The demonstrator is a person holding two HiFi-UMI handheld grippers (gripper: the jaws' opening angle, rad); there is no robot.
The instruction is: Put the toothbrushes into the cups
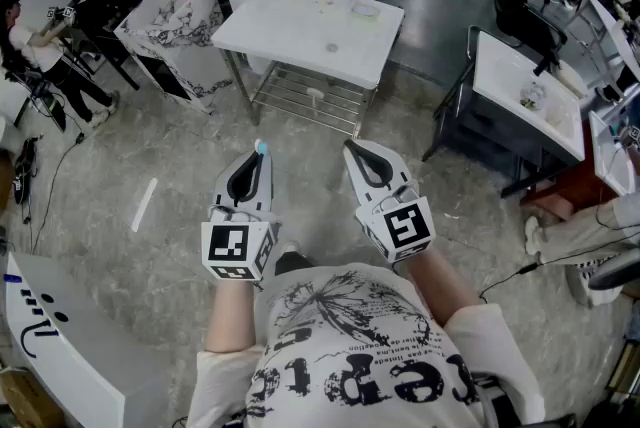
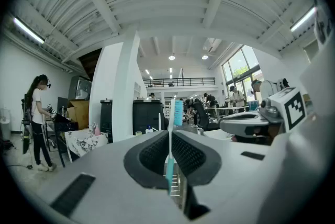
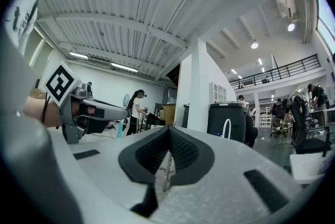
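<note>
Toothbrush (image 2: 169,170) teal handle, blue bristles; table (image 1: 280,21) white; shirt (image 1: 330,316) white, black print

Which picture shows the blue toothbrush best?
The left gripper view: the toothbrush stands pinched in the left gripper, bristles and handle showing. The head view shows only its blue tip; the right gripper view, nothing clear.

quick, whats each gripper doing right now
Left gripper: closed on a blue toothbrush, bristle end sticking out past the tips.
Right gripper: closed, nothing held.
</note>
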